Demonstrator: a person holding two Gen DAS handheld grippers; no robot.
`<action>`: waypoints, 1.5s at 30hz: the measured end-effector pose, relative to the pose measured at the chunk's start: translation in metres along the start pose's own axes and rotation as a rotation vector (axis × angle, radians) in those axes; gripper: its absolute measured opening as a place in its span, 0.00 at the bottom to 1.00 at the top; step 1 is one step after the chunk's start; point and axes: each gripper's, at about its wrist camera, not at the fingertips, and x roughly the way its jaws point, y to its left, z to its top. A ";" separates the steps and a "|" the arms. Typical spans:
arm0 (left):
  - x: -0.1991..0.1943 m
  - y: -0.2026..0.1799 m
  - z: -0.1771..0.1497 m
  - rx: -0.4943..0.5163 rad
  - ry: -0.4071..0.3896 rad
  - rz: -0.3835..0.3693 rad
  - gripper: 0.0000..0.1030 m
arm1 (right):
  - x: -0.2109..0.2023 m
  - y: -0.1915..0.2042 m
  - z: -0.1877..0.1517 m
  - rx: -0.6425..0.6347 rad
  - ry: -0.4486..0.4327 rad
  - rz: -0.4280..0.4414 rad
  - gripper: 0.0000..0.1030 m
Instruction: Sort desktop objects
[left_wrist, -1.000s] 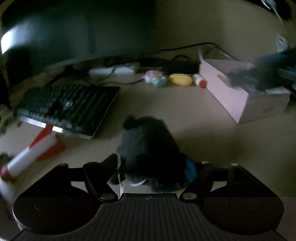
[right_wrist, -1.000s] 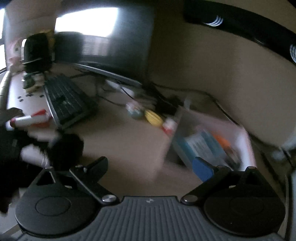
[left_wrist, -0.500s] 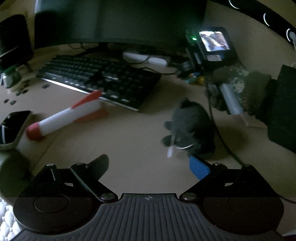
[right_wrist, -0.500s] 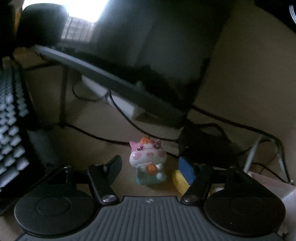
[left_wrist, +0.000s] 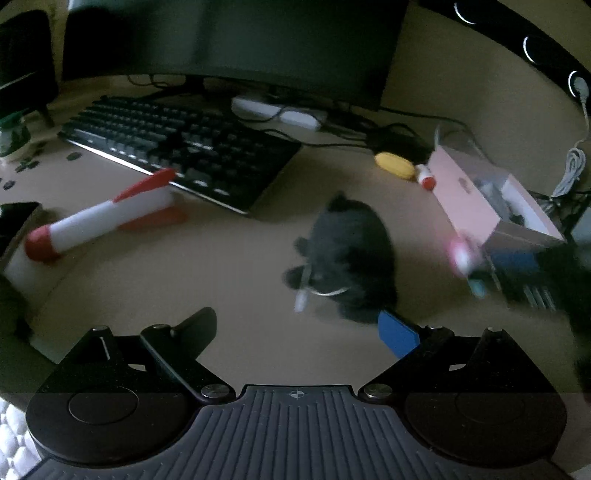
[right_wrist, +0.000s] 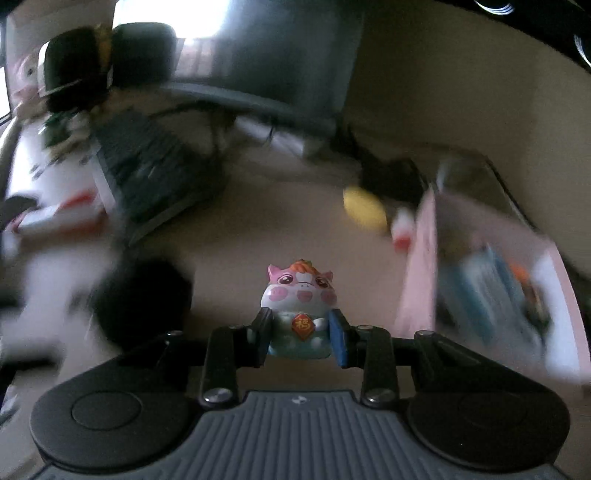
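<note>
A small pink-and-teal animal figurine (right_wrist: 299, 310) sits between the pads of my right gripper (right_wrist: 301, 338). The jaws are closing and press on its sides, and it hangs above the desk. To its right stands an open pink box (right_wrist: 480, 258) with several items inside. In the left wrist view my left gripper (left_wrist: 295, 332) is open with nothing in it. A dark plush toy (left_wrist: 351, 258) lies on the desk just past its blue right pad. The pink box (left_wrist: 480, 199) is at the right, with the blurred figurine (left_wrist: 461, 254) in front of it.
A red-and-white toy rocket (left_wrist: 99, 221) lies at the left, in front of a black keyboard (left_wrist: 177, 147). A yellow oval object (left_wrist: 393, 166) and a small white-and-red item (left_wrist: 424, 177) lie beside the box. A monitor, a power strip (left_wrist: 277, 112) and cables line the back.
My left gripper let go of the plush toy, opened and drew back. My right gripper closed on the figurine beside the yellow object and carried it up and away, toward the box.
</note>
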 end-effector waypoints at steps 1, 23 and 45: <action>0.000 -0.005 -0.001 -0.007 0.000 -0.003 0.95 | -0.010 -0.003 -0.014 -0.008 0.017 0.015 0.32; 0.016 -0.094 -0.007 0.045 0.028 0.068 0.97 | -0.082 -0.070 -0.097 0.025 -0.051 -0.099 0.78; -0.009 0.019 -0.010 -0.078 -0.003 0.001 0.97 | 0.177 -0.007 0.152 -0.240 0.116 -0.353 0.56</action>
